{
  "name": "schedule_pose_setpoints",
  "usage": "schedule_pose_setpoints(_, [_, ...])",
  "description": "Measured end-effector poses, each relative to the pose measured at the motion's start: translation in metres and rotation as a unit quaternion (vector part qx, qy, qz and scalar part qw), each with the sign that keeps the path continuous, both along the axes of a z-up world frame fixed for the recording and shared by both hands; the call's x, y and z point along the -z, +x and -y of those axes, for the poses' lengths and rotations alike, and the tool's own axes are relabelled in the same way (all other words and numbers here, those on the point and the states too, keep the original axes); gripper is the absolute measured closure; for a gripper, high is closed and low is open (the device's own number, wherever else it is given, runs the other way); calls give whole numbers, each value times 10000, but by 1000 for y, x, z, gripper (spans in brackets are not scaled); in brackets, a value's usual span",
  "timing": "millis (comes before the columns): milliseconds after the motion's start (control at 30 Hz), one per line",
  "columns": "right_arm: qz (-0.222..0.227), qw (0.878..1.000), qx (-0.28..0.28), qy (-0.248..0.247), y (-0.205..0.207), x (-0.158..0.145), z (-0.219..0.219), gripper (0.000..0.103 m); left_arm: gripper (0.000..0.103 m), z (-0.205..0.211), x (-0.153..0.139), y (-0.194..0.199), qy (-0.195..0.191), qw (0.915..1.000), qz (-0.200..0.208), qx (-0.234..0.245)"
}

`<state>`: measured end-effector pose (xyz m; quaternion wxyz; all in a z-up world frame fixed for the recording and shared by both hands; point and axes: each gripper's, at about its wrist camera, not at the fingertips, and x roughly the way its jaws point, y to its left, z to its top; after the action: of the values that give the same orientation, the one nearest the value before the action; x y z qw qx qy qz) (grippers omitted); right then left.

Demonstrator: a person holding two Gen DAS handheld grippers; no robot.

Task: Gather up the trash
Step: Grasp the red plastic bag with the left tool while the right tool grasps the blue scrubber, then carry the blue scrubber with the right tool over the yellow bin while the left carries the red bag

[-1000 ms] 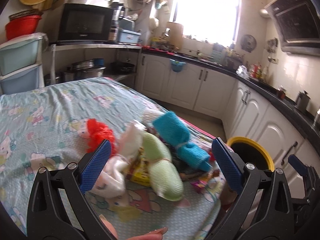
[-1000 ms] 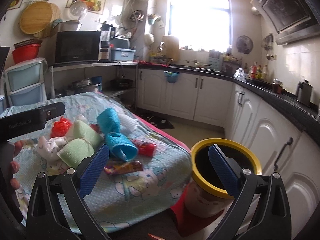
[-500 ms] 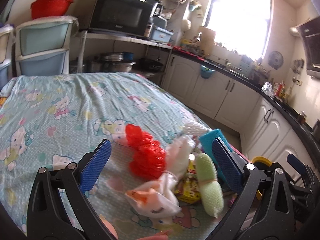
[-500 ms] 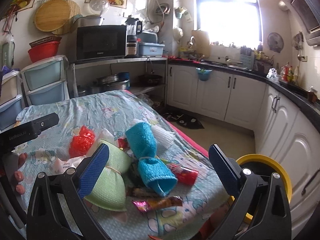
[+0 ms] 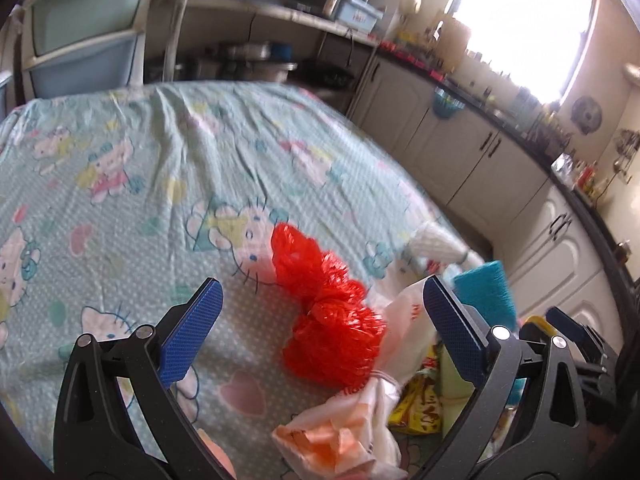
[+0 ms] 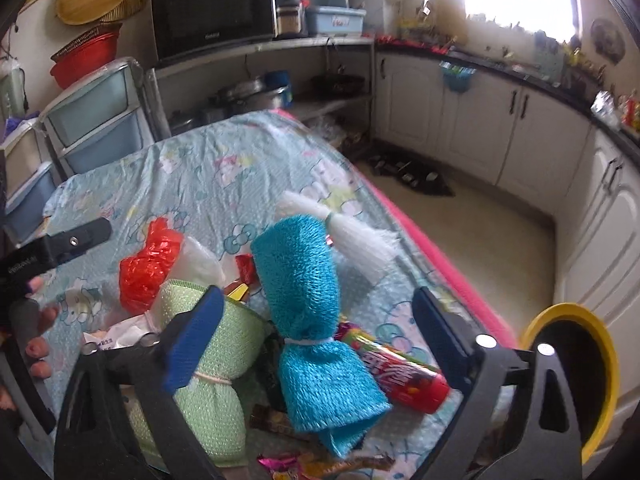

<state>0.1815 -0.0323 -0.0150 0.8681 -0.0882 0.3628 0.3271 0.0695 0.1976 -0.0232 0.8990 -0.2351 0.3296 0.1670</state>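
Observation:
A pile of trash lies on the cartoon-print tablecloth (image 5: 160, 160). My left gripper (image 5: 320, 286) is open, and a crumpled red plastic bag (image 5: 328, 320) lies between and just beyond its blue pads, untouched. A white-and-orange plastic bag (image 5: 360, 436) sits nearer, by a yellow snack packet (image 5: 420, 412). My right gripper (image 6: 316, 296) hangs over a tied blue mesh bundle (image 6: 312, 320). Its jaws are closing, and the pads stand clear of the bundle. A green mesh bundle (image 6: 216, 360), a red candy tube (image 6: 404, 376) and a white mesh bundle (image 6: 352, 236) lie around it.
A yellow-rimmed bin (image 6: 600, 360) stands on the floor off the table's right corner. Loose wrappers (image 6: 316, 464) lie at the near edge. Plastic drawers (image 6: 96, 120) and a shelf with a microwave (image 6: 212, 12) stand behind the table. White cabinets (image 6: 480, 120) line the right.
Both views have swung left, away from the bin and over the pile. The red bag now sits between the left pads. The right jaws have narrowed around the blue bundle.

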Motion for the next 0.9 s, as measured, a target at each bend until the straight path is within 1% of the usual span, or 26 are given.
schedule_pose_setpoints(33, [-196, 9998, -15, -86, 8, 7, -4, 23, 11, -1, 3, 3, -69, 9999, -18, 74])
schedule_pose_setpoints(167, [-345, 9990, -91, -275, 18, 19, -13, 33, 11, -1, 15, 16, -236, 9992, -218, 221])
schedule_pose_setpoints(233, [-499, 9983, -142, -262, 22, 23, -14, 40, 11, 1, 21, 20, -320, 9986, -312, 283])
schedule_pose_setpoints(333, [-669, 9974, -177, -206, 27, 27, -14, 52, 11, 1, 28, 23, -538, 9973, -299, 409])
schedule_pose_setpoints(367, [-711, 9971, -204, -188, 28, 27, -14, 60, 11, 1, 29, 24, -580, 9970, -277, 438])
schedule_pose_setpoints(400, [-730, 9969, -252, -177, 28, 27, -15, 71, 11, 0, 30, 23, -620, 9967, -250, 461])
schedule_pose_setpoints(467, [-729, 9968, -302, -157, 27, 26, -15, 76, 11, 0, 32, 23, -723, 9960, -232, 461])
schedule_pose_setpoints(500, [-734, 9967, -321, -142, 27, 25, -17, 81, 11, -1, 33, 23, -782, 9955, -229, 483])
schedule_pose_setpoints(533, [-746, 9965, -349, -102, 26, 24, -16, 82, 16, -2, 34, 24, -826, 9950, -247, 497])
schedule_pose_setpoints(567, [-753, 9965, -365, -66, 26, 23, -17, 85, 24, -2, 35, 24, -840, 9948, -273, 513])
schedule_pose_setpoints(600, [-755, 9965, -372, -14, 25, 21, -16, 85, 28, -2, 36, 24, -836, 9947, -288, 516])
schedule_pose_setpoints(633, [-751, 9965, -368, 22, 24, 20, -16, 86, 35, -2, 37, 23, -843, 9946, -306, 517])
schedule_pose_setpoints(667, [-741, 9966, -359, 52, 24, 19, -15, 86, 43, -2, 38, 24, -863, 9944, -313, 530])
schedule_pose_setpoints(700, [-735, 9966, -355, 91, 24, 18, -14, 86, 48, -3, 39, 24, -901, 9938, -329, 555])
schedule_pose_setpoints(733, [-733, 9966, -354, 152, 22, 16, -13, 86, 56, -3, 40, 23, -919, 9935, -345, 569])
schedule_pose_setpoints(767, [-724, 9966, -346, 185, 22, 14, -12, 87, 62, -5, 40, 23, -907, 9936, -348, 584])
schedule_pose_setpoints(867, [-675, 9968, -312, 301, 18, 9, -8, 87, 72, -5, 38, 18, -875, 9935, -285, 662])
schedule_pose_setpoints(900, [-662, 9968, -301, 339, 17, 7, -6, 87, 73, -6, 37, 16, -850, 9938, -257, 668])
